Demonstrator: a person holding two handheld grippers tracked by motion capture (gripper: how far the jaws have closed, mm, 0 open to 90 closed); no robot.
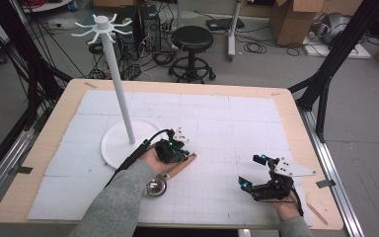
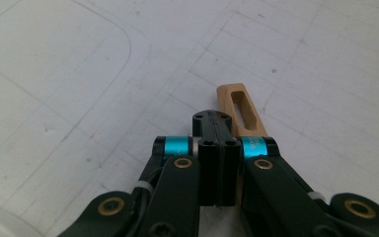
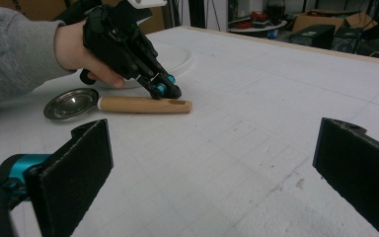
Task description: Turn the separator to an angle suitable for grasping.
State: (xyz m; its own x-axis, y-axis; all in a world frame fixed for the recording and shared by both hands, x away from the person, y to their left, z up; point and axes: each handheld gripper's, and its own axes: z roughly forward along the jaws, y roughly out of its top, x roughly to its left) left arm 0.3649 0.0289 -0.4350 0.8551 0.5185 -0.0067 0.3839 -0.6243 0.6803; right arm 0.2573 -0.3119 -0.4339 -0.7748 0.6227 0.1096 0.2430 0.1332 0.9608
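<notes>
High view showed a ladle, steel bowl and slotted wooden handle, lying on the table beside the stand. Left gripper pressed together at its handle; contact unclear. Right gripper gaped apart.

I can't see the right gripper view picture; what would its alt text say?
A hand's black claw, jaws together, presses on the wooden handle of a small metal strainer spoon lying on a white gridded table. The camera's own black claw stands wide open in front.
</notes>
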